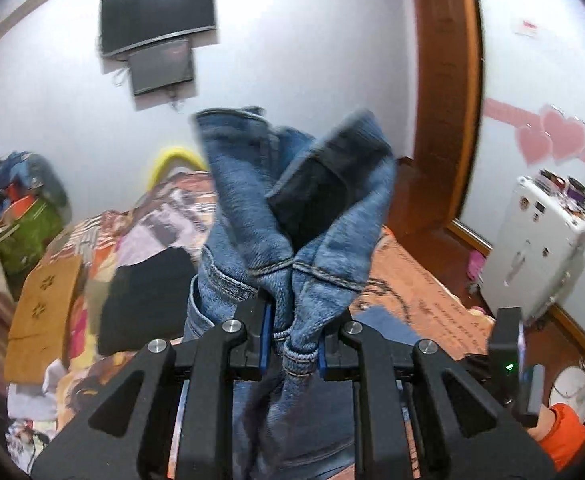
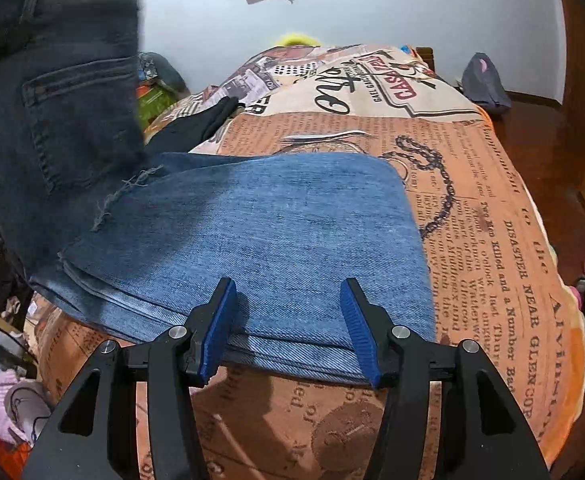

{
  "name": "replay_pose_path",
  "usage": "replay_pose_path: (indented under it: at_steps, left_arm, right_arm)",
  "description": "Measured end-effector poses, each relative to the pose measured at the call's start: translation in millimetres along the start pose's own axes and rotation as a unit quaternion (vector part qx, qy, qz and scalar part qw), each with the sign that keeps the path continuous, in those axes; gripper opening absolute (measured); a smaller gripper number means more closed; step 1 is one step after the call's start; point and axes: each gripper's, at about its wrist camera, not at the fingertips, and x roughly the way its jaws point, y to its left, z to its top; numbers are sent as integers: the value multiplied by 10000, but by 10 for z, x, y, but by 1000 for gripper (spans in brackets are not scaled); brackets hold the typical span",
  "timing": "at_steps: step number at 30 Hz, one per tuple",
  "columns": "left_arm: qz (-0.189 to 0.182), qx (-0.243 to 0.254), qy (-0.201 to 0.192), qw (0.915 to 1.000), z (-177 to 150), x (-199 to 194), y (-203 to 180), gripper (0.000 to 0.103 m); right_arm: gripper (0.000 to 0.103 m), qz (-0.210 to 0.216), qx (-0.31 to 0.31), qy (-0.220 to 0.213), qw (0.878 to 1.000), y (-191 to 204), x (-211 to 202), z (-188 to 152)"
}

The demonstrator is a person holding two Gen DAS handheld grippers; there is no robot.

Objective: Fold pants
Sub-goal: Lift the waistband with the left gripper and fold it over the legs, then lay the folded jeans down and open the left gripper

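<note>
The left claw point(image 1: 293, 344) is clamped tight on a bunch of the jeans point(image 1: 292, 216), which stick up in the middle of its view. The right claw point(image 2: 288, 330) is apart, with folded jeans point(image 2: 252, 232) lying flat on the bed point(image 2: 492, 200) between its fingers.

One pair of blue jeans point(image 2: 252, 232). One bed with a newsprint-patterned cover point(image 2: 492, 240). Two dark screens on the wall, a larger one point(image 1: 156, 16) above a smaller one point(image 1: 160, 66). One white suitcase point(image 1: 540, 240). Two tools, left point(image 1: 292, 344) and right point(image 2: 288, 332).
</note>
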Motion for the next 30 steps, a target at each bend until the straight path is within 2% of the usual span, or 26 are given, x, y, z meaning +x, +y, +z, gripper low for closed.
replay_pose_path:
  at_steps: [2, 7, 12, 14, 18, 21, 26, 28, 30]
  left_arm:
    - [-139, 114, 124, 9998, -6, 112, -154, 16]
    - [-403, 452, 728, 9955, -206, 524, -552, 16]
    - [-559, 669, 1300, 9877, -516, 867, -831, 18]
    - [-562, 819, 1500, 9837, -649, 982, -944, 20]
    - [-412, 1064, 1597, 9806, -787, 1045, -1098, 23]
    - [-473, 944, 1673, 9802, -818, 1043, -1091, 28]
    - [-679, 563, 1852, 9787, -820, 960, -942, 50]
    - [-867, 359, 1862, 9780, -824, 880, -855, 51]
    - [-1009, 207, 1875, 9768, -827, 787, -772, 56]
  right_arm:
    - [52, 71, 40, -13, 10000, -15, 8, 3]
    - [52, 136, 119, -85, 9998, -71, -103, 6]
    - [52, -65, 275, -323, 9991, -244, -438, -39]
    - [52, -190, 341, -394, 9985, -331, -564, -73]
    - [52, -409, 464, -459, 9970, -473, -719, -147]
    - [52, -447, 607, -408, 9963, -543, -719, -200]
    - [52, -443, 691, -348, 9960, -541, -699, -259]
    - [52, -448, 655, -347, 9962, -500, -715, -271]
    - [52, -458, 578, -354, 9966, -458, -720, -261]
